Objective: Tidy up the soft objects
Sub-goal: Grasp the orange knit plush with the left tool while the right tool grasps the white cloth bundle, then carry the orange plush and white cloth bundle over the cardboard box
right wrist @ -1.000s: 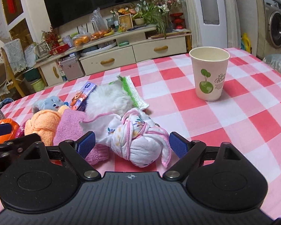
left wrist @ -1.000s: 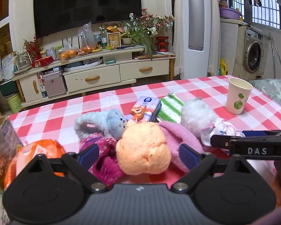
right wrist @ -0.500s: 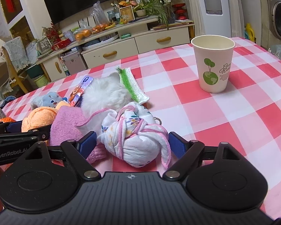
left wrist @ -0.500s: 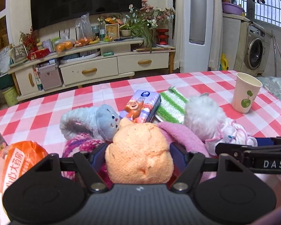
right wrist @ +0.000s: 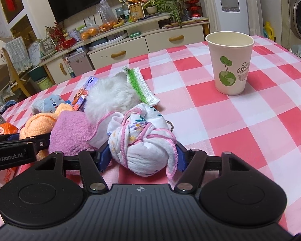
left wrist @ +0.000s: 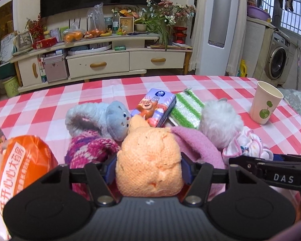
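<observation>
soft things sit bunched on the checked table [right wrist: 240, 120]. orange towel [left wrist: 149, 166] is at the near end of the bunch, with the left gripper [left wrist: 148, 169] jaws clamped on its sides. white bundle [right wrist: 142, 148] with pink trim lies just right of it, squeezed by the right gripper [right wrist: 140, 156] jaws. pink cloth [right wrist: 70, 132] is between the two. behind them are a fluffy ball [right wrist: 112, 98], blue plush [left wrist: 108, 118], tissue pack [left wrist: 153, 109] and striped sponge [left wrist: 185, 108]. paper cup [right wrist: 229, 62] stands well apart.
</observation>
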